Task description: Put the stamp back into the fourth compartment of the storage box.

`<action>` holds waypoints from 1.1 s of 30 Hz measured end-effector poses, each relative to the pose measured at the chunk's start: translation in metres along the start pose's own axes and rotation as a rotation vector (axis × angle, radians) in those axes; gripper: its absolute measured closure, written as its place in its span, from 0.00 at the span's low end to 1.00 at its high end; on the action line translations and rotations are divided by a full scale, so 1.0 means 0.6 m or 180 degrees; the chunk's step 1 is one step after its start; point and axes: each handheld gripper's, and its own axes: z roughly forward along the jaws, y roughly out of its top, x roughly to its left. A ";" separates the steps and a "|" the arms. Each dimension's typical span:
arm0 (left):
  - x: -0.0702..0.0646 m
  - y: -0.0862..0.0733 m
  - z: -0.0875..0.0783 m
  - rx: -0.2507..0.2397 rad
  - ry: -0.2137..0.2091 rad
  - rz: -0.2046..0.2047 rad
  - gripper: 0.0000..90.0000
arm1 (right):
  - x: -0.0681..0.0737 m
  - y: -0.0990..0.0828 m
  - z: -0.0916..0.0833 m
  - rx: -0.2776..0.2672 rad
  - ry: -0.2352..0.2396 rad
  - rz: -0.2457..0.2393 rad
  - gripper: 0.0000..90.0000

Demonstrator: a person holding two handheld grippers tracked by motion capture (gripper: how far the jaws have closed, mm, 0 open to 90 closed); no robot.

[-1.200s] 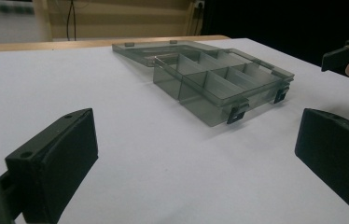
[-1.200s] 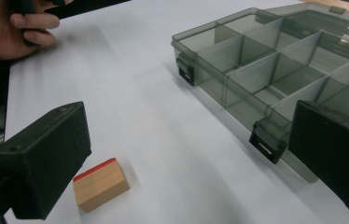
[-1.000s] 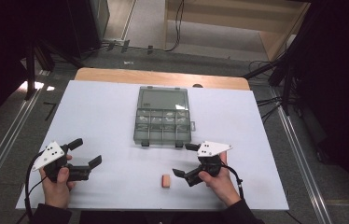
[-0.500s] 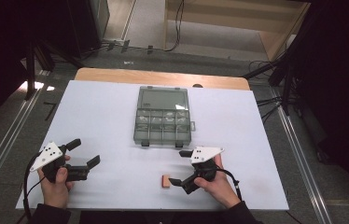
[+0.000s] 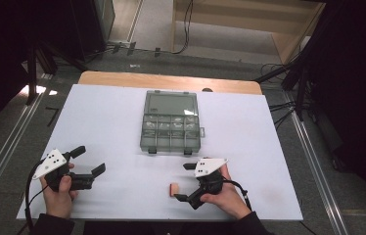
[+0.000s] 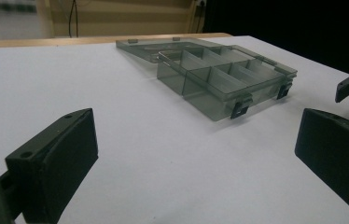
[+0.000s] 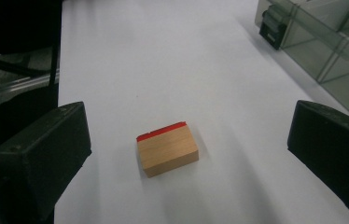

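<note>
Right gripper (image 5: 187,182): fingers (image 7: 42,154) spread wide, nothing clamped. Wooden block (image 7: 167,148) lies flat on the desk (image 5: 112,122), between the two fingers and a little ahead of their tips, touching neither. Block has a red edge on the side facing away from the fingers. In the high view the block (image 5: 173,189) sits just off the right gripper's tips, on the side toward the left hand.

Grey compartment box (image 5: 170,122), lid open, stands further up the desk, well beyond the right fingers; its near corner and latch show just past the right-hand finger in the right gripper view.

Left gripper (image 5: 89,160): fingers (image 6: 56,158) also apart, empty, bare desk between them. Box (image 6: 219,74) lies ahead of them, well clear.
</note>
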 end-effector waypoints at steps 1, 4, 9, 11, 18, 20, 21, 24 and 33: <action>0.000 0.000 0.000 0.0003 0.0000 0.0006 0.00 | 0.002 0.000 0.001 0.0030 0.0006 -0.0007 0.00; 0.000 0.000 -0.001 0.0000 0.0004 0.0011 0.00 | 0.005 0.001 0.007 0.0073 0.0067 -0.0043 0.00; 0.000 0.000 0.000 0.0009 0.0004 0.0017 0.00 | 0.009 -0.001 0.013 0.0128 0.0048 -0.0053 0.10; 0.000 0.000 0.000 0.0016 0.0004 0.0022 0.00 | 0.008 -0.002 0.014 0.0124 0.0092 -0.0045 0.10; 0.000 0.000 0.000 0.0015 0.0004 0.0022 0.00 | 0.011 -0.004 0.020 0.0224 0.0143 -0.0100 0.14; 0.000 0.000 0.000 0.0014 0.0005 0.0022 0.00 | 0.012 -0.004 0.023 0.0257 0.0119 -0.0123 0.17; 0.000 0.000 0.000 0.0014 0.0006 0.0021 0.00 | 0.013 -0.004 0.023 0.0273 0.0091 -0.0136 0.21; 0.000 -0.001 0.000 0.0014 0.0004 0.0022 0.00 | 0.013 -0.005 0.024 0.0267 0.0067 -0.0138 0.28; -0.001 -0.001 0.002 0.0016 -0.0004 0.0038 0.00 | 0.016 -0.004 0.032 0.0321 0.0109 -0.0216 0.43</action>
